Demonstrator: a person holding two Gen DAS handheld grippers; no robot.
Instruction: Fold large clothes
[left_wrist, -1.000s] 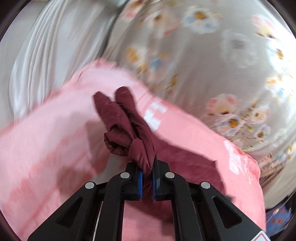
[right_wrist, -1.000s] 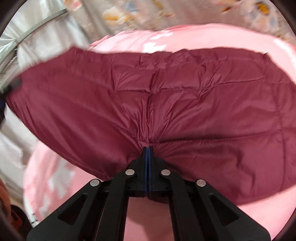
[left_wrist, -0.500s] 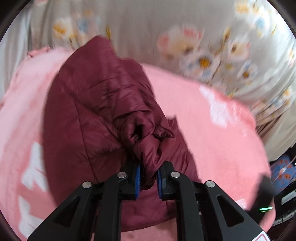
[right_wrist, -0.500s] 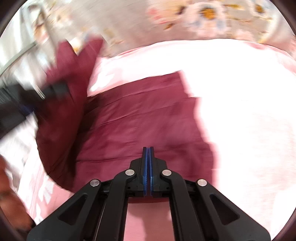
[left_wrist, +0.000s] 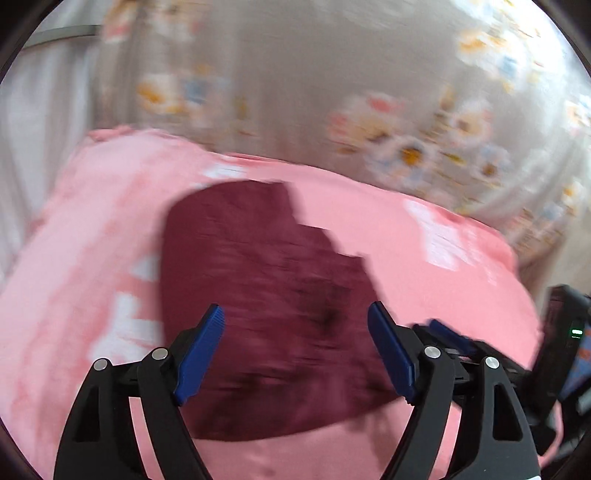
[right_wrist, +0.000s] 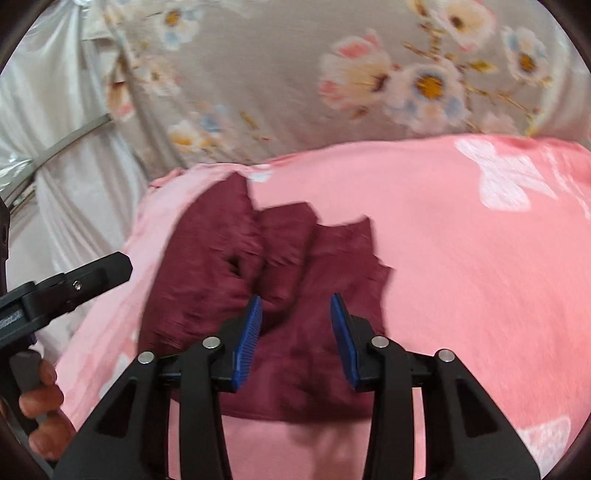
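Behind the maroon jacket (right_wrist: 273, 280), floral curtain (right_wrist: 295, 74) borders pink bedspread (right_wrist: 461, 258).

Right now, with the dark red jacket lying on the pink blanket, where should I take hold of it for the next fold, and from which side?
Probably the far end of the dark red jacket, where three loose flaps stick up. Come from above and from the near side, over the garment. The near hem lies flat on the pink blanket, so it offers less to pinch. Both the left gripper and the right gripper are opening, with nothing between the pads.
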